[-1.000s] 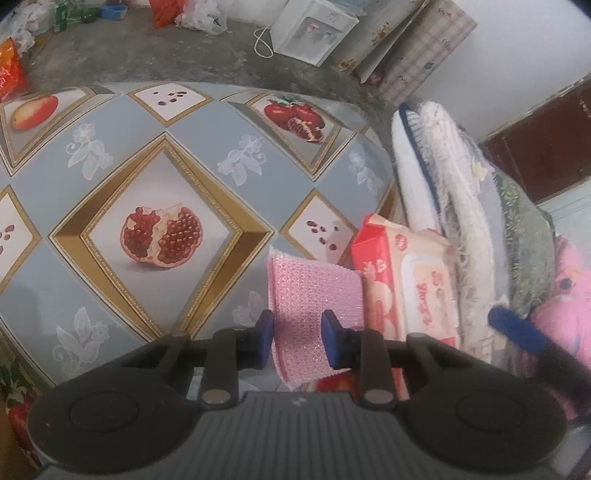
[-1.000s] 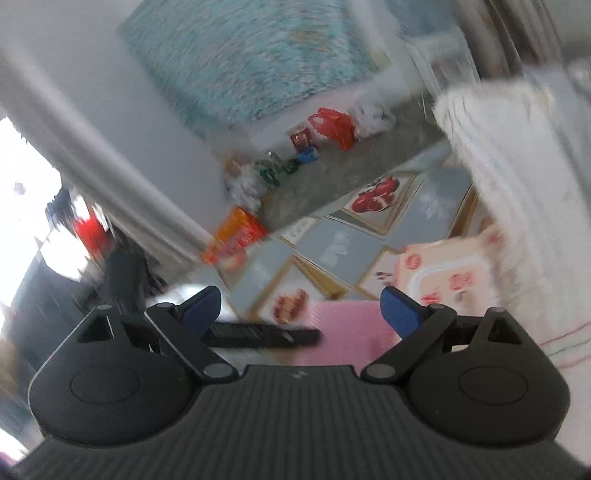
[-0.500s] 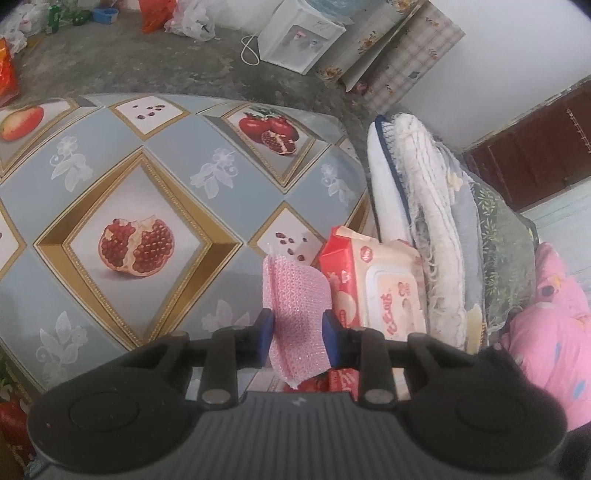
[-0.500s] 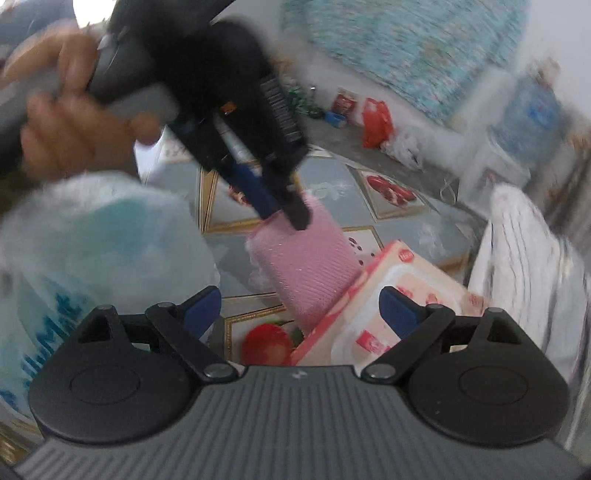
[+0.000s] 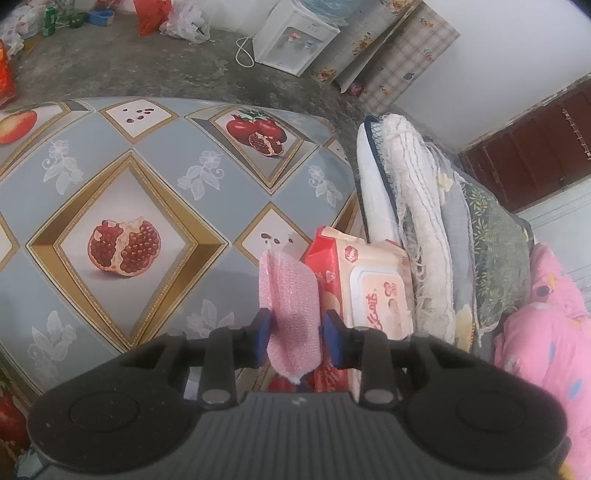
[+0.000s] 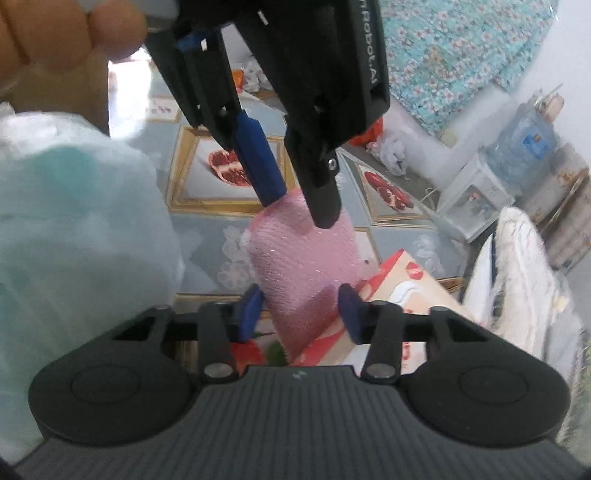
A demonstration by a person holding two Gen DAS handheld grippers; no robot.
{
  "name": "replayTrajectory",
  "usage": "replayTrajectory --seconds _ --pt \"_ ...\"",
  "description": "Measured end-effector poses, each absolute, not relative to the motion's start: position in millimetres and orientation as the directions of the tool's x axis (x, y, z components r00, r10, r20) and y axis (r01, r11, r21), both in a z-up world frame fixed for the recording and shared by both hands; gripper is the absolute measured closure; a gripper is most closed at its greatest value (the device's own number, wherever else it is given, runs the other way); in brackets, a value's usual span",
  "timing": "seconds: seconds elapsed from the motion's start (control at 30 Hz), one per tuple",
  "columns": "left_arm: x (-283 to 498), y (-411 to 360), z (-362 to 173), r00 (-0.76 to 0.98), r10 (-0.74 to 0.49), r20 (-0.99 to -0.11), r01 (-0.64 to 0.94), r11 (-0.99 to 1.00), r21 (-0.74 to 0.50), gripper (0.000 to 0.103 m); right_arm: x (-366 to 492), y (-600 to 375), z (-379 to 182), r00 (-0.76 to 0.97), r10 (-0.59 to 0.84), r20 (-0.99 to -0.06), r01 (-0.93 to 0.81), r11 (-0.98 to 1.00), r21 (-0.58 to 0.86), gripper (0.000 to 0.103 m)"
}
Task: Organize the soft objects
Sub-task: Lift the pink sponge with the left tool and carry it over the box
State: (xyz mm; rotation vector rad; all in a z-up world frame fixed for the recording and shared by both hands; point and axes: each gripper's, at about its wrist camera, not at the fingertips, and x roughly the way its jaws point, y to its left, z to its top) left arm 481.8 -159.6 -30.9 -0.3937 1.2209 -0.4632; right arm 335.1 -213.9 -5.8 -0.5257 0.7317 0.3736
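Observation:
A pink mesh sponge (image 5: pixel 291 291) hangs above the table between both grippers. My left gripper (image 5: pixel 295 325) pinches one end, its blue pads against the sponge, and its jaws are opening slightly. In the right wrist view the left gripper (image 6: pixel 299 206) comes down from above onto the sponge's (image 6: pixel 303 258) far end. My right gripper (image 6: pixel 301 310) is closing on the near end, with both pads at the sponge's sides. A person's hand (image 6: pixel 55 33) holds the left gripper.
A pack of wet wipes (image 5: pixel 373 291) lies just right of the sponge, beside folded towels (image 5: pixel 417 206) and a pink blanket (image 5: pixel 546 332). The table (image 5: pixel 110 184) has a pomegranate-print cover. A white and teal plastic bag (image 6: pixel 74 240) bulks at the right gripper's left.
My right gripper has swung round and down to the sponge, and its wide-open jaws have closed onto the sponge's near end. The left gripper has stayed put with the sponge.

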Motion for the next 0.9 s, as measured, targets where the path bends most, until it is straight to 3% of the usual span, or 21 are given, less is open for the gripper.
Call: replayTrajectory --seconds 0.17,0.53,0.9 --pt "474.5 -159.5 -17.9 0.28 -0.565 -0.777 0.138 0.824 -0.549 0.071 314.4 -210.9 2.5 0.735 0.126 -0.666 -0.473 0.799 -0.371 0.079" --pt "401.8 -120.5 71.7 0.39 -0.6 -0.699 0.219 0.798 -0.562 0.071 234.2 -188.4 85.8 0.837 0.146 -0.528 -0.429 0.773 -0.467 0.08" --pt "257.5 10.3 144.7 0.626 -0.49 -0.606 0.16 0.842 -0.515 0.054 118.7 -95.0 181.9 0.807 0.434 -0.4 -0.577 0.723 -0.38 0.081"
